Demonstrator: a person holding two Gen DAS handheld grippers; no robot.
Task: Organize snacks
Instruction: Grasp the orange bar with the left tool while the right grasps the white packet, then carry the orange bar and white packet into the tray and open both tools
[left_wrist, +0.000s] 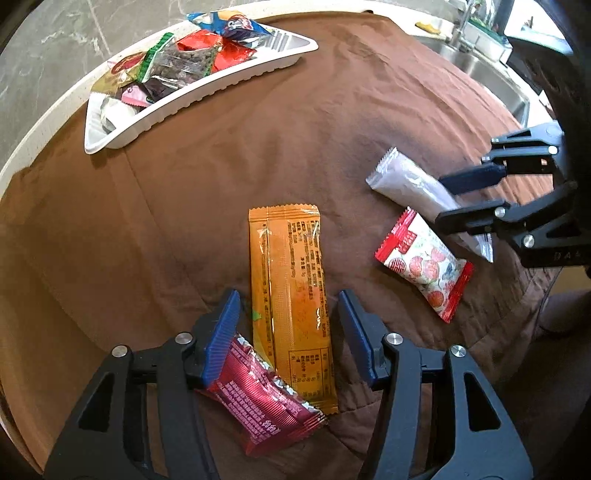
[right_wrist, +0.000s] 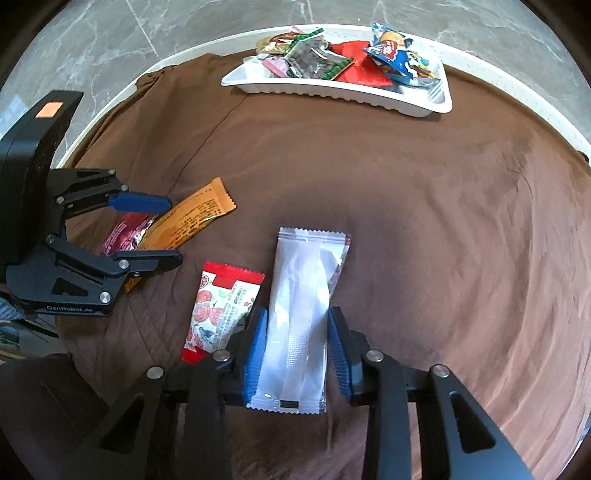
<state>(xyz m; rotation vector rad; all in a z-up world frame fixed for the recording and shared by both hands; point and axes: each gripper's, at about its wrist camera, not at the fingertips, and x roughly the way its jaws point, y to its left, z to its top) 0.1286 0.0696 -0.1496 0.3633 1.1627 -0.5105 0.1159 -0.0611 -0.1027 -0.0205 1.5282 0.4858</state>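
A long orange packet (left_wrist: 291, 306) lies on the brown cloth between the jaws of my left gripper (left_wrist: 288, 295), which is open; its blue pads stand just clear of the packet's sides. A dark red packet (left_wrist: 258, 398) lies partly under the orange one and under the left finger. My right gripper (right_wrist: 298, 314) is shut on a long white packet (right_wrist: 299, 332), pads against both long edges. A red-and-white strawberry packet (right_wrist: 221, 310) lies just left of it. The white tray (right_wrist: 332, 94) at the far edge holds several snack packets.
The brown cloth (left_wrist: 332, 129) covers a round white-rimmed table. A steel sink (left_wrist: 491, 74) with a tap sits beyond the table in the left wrist view. Both grippers work close together, the left gripper (right_wrist: 174, 230) near the strawberry packet. Marble floor lies beyond the rim.
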